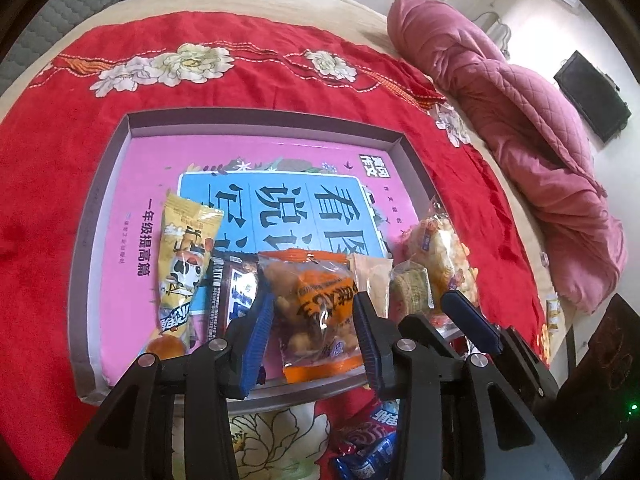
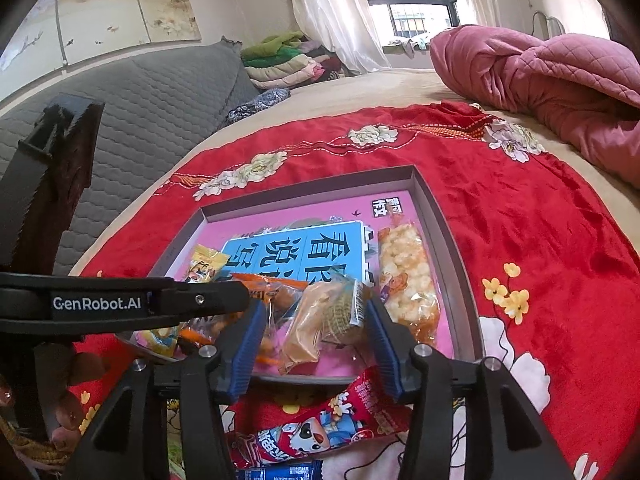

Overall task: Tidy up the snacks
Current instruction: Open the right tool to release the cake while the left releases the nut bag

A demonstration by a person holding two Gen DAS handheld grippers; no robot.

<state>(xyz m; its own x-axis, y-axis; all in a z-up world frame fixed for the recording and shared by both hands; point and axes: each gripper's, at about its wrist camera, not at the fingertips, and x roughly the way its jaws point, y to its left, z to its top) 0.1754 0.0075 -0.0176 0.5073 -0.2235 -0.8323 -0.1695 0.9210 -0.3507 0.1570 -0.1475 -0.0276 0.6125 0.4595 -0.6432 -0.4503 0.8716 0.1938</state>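
Note:
A shallow grey box (image 1: 256,120) with a pink book in its bottom lies on a red flowered cloth. In the left wrist view my left gripper (image 1: 314,302) has its blue pads on both sides of an orange snack packet (image 1: 316,304) at the box's near edge. A yellow packet (image 1: 186,256), a dark packet (image 1: 236,292), a beige packet (image 1: 374,276), a green cracker pack (image 1: 412,284) and a puffed-rice pack (image 1: 436,248) lie in the box. My right gripper (image 2: 316,312) is open over the beige packet (image 2: 308,328) and the cracker pack (image 2: 344,308).
A red packet (image 2: 336,428) and a blue packet (image 2: 276,472) lie on the cloth (image 2: 520,220) in front of the box. A pink quilt (image 2: 540,72) is piled at the right. A grey padded headboard (image 2: 140,96) stands at the left. The left gripper's arm (image 2: 120,300) crosses the right wrist view.

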